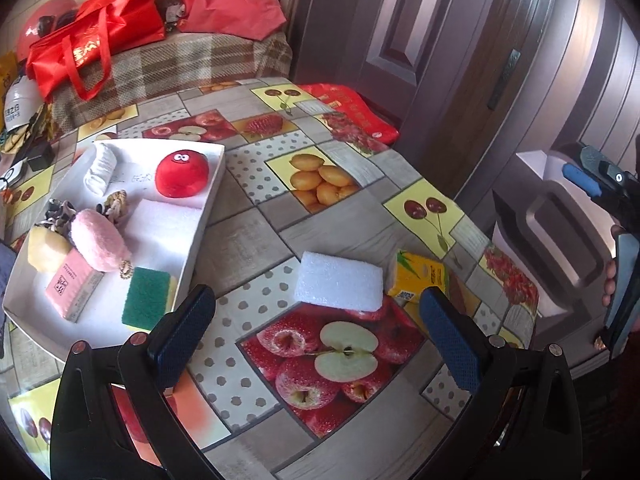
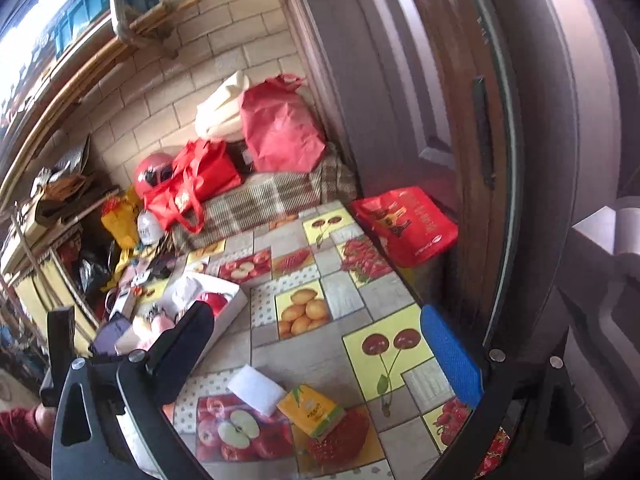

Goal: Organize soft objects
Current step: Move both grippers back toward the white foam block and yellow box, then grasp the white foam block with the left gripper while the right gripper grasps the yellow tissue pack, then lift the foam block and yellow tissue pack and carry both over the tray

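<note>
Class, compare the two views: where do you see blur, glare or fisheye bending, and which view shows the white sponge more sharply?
Left wrist view: the white sponge is crisp, the door bows outward, and dark corners frame the image. Right wrist view: the door is smeared by blur, a window at top left is blown out, and the brick wall curves.

A lived-in home, by every sign, likely a storage corner or entry room. Ahead of the claw, a table (image 1: 256,232) under a fruit-print oilcloth. Beyond it, a plaid-covered bench (image 2: 264,200) heaped with red shopping bags (image 2: 200,176) and a red helmet (image 2: 150,172). Behind that, a cream brick wall (image 2: 208,64). To the right, a panelled wooden door (image 1: 440,40). Off to the left, cluttered shelves (image 2: 44,216) of household odds and ends.
</note>
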Action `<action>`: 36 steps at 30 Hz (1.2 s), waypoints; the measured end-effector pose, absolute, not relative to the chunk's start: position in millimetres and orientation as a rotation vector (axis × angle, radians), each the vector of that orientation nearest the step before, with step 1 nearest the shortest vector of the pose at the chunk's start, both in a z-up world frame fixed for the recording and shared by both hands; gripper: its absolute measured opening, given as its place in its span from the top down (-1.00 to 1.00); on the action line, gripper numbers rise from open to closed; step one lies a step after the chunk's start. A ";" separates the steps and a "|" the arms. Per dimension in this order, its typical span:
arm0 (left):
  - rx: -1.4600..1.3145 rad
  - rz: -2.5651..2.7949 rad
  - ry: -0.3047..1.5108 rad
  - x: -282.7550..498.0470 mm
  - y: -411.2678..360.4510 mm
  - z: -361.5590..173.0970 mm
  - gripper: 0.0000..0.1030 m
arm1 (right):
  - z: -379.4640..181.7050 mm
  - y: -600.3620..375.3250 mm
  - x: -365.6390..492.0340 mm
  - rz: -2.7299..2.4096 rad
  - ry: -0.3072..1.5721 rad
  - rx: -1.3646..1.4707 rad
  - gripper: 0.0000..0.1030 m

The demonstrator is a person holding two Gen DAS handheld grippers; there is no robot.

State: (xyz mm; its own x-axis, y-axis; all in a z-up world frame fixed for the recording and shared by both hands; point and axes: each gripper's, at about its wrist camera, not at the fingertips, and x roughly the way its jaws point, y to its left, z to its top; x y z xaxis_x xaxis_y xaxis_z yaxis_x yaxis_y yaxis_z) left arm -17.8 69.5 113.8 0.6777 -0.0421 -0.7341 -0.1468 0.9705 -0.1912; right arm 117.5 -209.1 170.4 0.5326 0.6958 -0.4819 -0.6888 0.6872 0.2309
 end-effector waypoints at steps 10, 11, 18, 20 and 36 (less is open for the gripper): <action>0.157 -0.144 0.991 40.2 57.6 74.5 -0.99 | 56.1 -116.2 123.5 1.063 0.772 -0.571 -0.99; 0.197 -0.168 1.000 46.4 55.3 70.5 -0.99 | 50.2 -110.8 124.7 1.073 0.776 -0.593 -0.99; 0.524 -0.377 1.052 77.8 26.4 35.9 -0.99 | 20.0 -88.7 130.7 1.108 0.814 -0.704 -0.14; 0.606 -0.435 1.039 81.6 18.8 28.1 -0.99 | 15.0 -92.9 134.9 1.097 0.841 -0.686 0.00; 0.561 -0.617 1.146 108.1 23.9 11.8 -0.48 | 28.7 -137.7 135.6 1.014 0.910 -0.454 0.01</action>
State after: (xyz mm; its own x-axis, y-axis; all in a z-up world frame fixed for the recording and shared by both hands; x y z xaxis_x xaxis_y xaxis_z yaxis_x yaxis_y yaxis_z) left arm 108.1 23.9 11.8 0.2857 -0.1596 -0.9449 0.7014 0.7067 0.0927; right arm 135.6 -137.7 28.7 0.2214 0.5263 -0.8210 -0.8729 0.4823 0.0738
